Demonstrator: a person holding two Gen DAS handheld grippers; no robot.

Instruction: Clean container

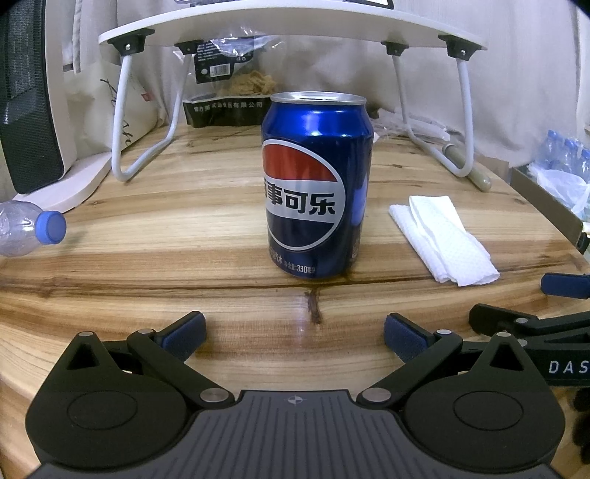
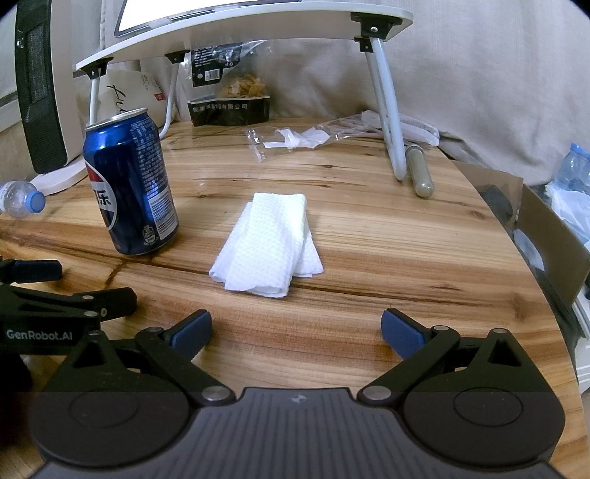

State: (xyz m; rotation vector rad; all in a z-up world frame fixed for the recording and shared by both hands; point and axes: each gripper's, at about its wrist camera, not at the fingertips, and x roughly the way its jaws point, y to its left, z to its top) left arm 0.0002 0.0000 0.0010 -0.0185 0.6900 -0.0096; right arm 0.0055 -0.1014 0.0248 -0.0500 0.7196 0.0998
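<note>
A blue Pepsi can [image 1: 316,184] stands upright on the wooden table [image 1: 184,228], straight ahead of my left gripper [image 1: 294,333], which is open and empty a short way in front of it. A folded white paper towel [image 2: 269,245] lies flat to the can's right, straight ahead of my right gripper [image 2: 297,331], which is open and empty. The can also shows at the left of the right wrist view [image 2: 131,184], and the towel at the right of the left wrist view [image 1: 442,239].
A white folding lap desk [image 1: 291,33] stands over the back of the table with a snack bag [image 1: 228,95] under it. A plastic bottle [image 1: 29,228] lies at the left edge. A grey-green tube [image 2: 418,171] and clear wrappers [image 2: 295,140] lie at back right. A cardboard box [image 2: 545,235] sits beyond the right edge.
</note>
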